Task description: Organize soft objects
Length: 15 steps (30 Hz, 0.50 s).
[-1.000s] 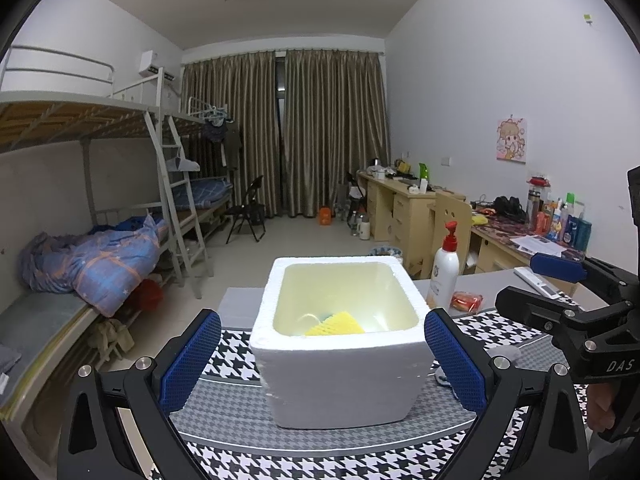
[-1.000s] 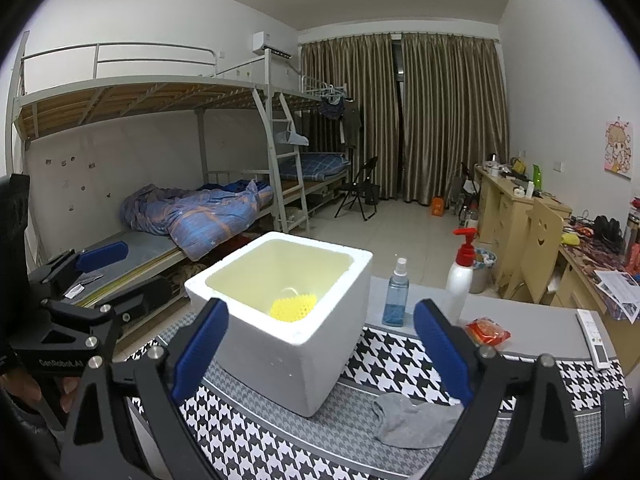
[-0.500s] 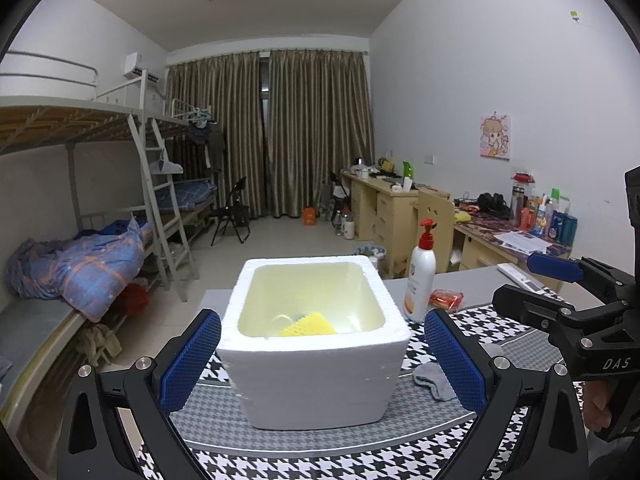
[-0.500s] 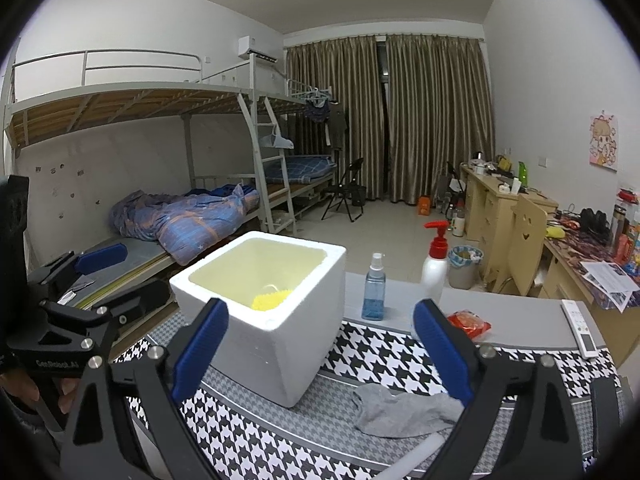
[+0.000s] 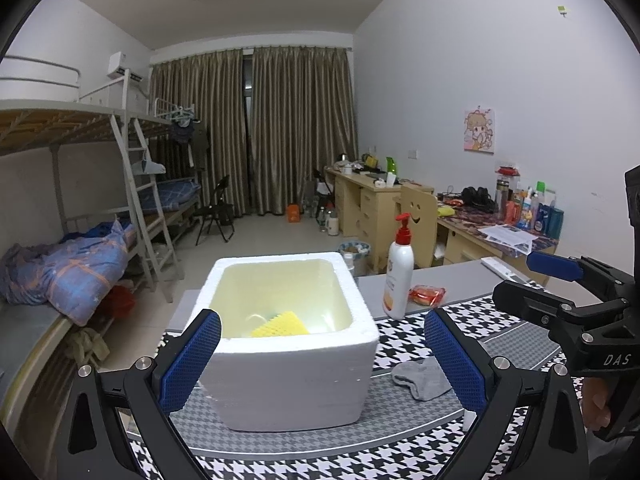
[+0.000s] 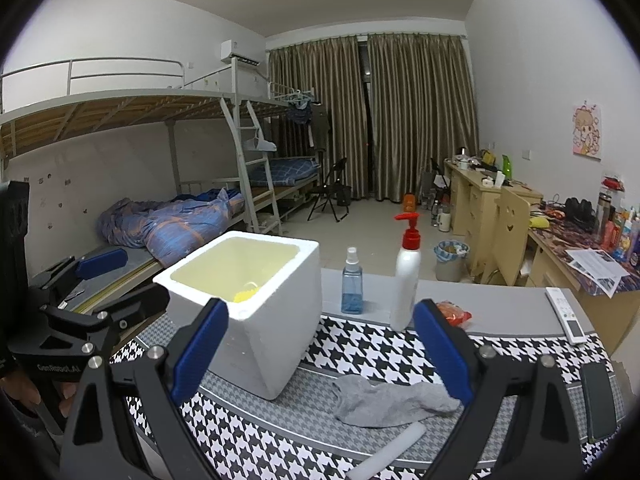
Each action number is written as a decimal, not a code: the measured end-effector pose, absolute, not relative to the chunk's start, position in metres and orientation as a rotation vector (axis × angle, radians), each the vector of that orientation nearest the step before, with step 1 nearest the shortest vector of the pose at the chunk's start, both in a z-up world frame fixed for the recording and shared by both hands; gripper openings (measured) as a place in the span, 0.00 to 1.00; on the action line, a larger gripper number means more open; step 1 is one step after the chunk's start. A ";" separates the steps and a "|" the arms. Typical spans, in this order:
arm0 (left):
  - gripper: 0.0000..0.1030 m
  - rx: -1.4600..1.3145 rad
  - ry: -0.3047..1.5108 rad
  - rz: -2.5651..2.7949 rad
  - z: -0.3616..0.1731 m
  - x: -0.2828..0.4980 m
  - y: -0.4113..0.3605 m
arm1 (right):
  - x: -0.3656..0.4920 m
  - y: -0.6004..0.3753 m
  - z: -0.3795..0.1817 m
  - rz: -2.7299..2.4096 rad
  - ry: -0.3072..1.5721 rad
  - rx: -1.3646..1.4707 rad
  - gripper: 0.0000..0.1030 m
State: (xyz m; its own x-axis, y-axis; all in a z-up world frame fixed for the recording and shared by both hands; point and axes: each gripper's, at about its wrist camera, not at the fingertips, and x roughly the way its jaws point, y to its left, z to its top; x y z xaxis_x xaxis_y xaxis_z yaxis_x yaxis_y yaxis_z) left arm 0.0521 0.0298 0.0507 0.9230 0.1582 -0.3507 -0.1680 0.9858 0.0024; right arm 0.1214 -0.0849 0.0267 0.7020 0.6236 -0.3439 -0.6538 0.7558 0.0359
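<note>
A white foam box stands on the houndstooth mat; a yellow ridged sponge lies inside it. The box also shows in the right wrist view. A grey sock lies on the mat right of the box; it also shows in the left wrist view. A white foam stick lies near the front edge. My left gripper is open and empty, in front of the box. My right gripper is open and empty, above the sock and beside the box.
A white pump bottle, a blue spray bottle and a red packet stand behind the mat. A remote lies at the right edge. A bunk bed and desks are beyond the table.
Both grippers have shifted rightward; the box now sits further left in both views and the grey sock has come more into view. Both stay open.
</note>
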 end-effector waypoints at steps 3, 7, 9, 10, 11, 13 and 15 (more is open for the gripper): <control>0.99 -0.028 0.360 0.152 0.050 0.055 0.025 | 0.122 -0.091 0.026 0.697 0.351 -0.087 0.93; 0.99 -0.023 0.364 0.128 0.049 0.059 0.020 | 0.123 -0.102 0.025 0.677 0.356 -0.077 0.93; 0.99 -0.020 0.371 0.117 0.047 0.061 0.017 | 0.124 -0.105 0.024 0.671 0.358 -0.075 0.93; 0.99 -0.017 0.374 0.111 0.047 0.063 0.015 | 0.124 -0.108 0.024 0.664 0.358 -0.072 0.93; 0.99 -0.015 0.375 0.105 0.046 0.064 0.013 | 0.125 -0.109 0.024 0.661 0.358 -0.070 0.93; 0.99 -0.013 0.376 0.095 0.045 0.066 0.009 | 0.125 -0.114 0.023 0.652 0.359 -0.067 0.93; 0.99 -0.010 0.380 0.085 0.046 0.069 0.006 | 0.125 -0.117 0.023 0.641 0.359 -0.065 0.93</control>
